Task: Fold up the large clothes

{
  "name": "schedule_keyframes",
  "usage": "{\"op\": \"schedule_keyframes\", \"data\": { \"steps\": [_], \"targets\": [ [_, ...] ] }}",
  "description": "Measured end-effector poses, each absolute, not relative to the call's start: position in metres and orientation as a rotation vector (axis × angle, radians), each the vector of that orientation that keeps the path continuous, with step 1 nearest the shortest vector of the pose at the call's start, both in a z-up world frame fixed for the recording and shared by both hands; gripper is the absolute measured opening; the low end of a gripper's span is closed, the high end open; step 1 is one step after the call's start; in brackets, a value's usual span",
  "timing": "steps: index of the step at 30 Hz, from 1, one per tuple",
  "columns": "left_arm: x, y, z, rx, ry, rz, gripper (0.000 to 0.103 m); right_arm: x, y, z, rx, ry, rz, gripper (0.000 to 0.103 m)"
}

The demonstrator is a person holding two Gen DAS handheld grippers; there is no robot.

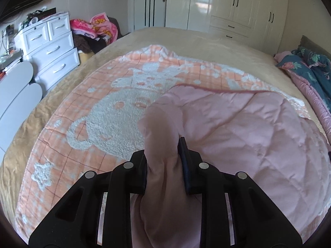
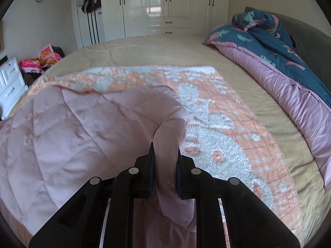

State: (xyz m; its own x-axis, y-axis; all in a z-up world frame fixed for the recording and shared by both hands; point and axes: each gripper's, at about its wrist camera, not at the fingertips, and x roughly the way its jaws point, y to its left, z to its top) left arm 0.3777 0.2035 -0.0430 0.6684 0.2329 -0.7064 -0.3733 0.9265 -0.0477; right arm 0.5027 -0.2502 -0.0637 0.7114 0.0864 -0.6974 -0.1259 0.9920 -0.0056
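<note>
Both jaws tight around pink quilt (image 1: 248, 128) corners.

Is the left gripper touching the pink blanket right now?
Touching: the left wrist view shows the left gripper with both fingers pinching a fold of the pink blanket.

Claw-held blanket (image 1: 248, 136) corners bunched, hidden.

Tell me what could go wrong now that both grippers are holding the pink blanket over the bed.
1. The left gripper and right gripper each pinch a thick bunched wad of the pink quilted blanket; the slick fabric might slip out mid-fold.
2. The two gripped corners may land unevenly on the peach bear side, leaving a crooked fold.
3. Carrying too far right could drag it against the dark floral comforter.
</note>
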Motion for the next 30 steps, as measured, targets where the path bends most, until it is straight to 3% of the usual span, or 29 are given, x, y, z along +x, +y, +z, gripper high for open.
{"op": "schedule_keyframes", "data": {
  "steps": [8, 13, 14, 15, 18, 21, 24, 28, 30],
  "targets": [
    [0.382, 0.205, -0.054, -0.202, 0.777, 0.361, 0.018, 0.508, -0.247, -0.080, -0.071, 0.815, 0.105, 0.018],
    [0.378, 0.206, -0.051, -0.217, 0.776, 0.365, 0.020, 0.499, -0.241, -0.075, -0.144, 0.808, 0.069, 0.032],
    [0.376, 0.206, -0.050, -0.219, 0.775, 0.365, 0.023, 0.497, -0.243, -0.072, -0.132, 0.809, 0.071, 0.045],
    [0.373, 0.207, -0.047, -0.226, 0.769, 0.365, 0.027, 0.492, -0.246, -0.068, -0.107, 0.806, 0.076, 0.065],
    [0.366, 0.208, -0.041, -0.244, 0.769, 0.353, 0.035, 0.475, -0.255, -0.052, -0.051, 0.749, 0.078, 0.094],
    [0.355, 0.205, -0.028, -0.247, 0.748, 0.340, 0.057, 0.458, -0.262, -0.036, 0.001, 0.720, 0.103, 0.098],
    [0.346, 0.198, -0.016, -0.232, 0.729, 0.326, 0.069, 0.443, -0.266, -0.021, 0.038, 0.696, 0.126, 0.099],
    [0.328, 0.189, -0.001, -0.227, 0.702, 0.305, 0.094, 0.419, -0.271, 0.001, 0.056, 0.659, 0.155, 0.099],
    [0.317, 0.185, 0.006, -0.232, 0.688, 0.290, 0.094, 0.408, -0.273, 0.010, 0.063, 0.642, 0.164, 0.099]
  ]
}}
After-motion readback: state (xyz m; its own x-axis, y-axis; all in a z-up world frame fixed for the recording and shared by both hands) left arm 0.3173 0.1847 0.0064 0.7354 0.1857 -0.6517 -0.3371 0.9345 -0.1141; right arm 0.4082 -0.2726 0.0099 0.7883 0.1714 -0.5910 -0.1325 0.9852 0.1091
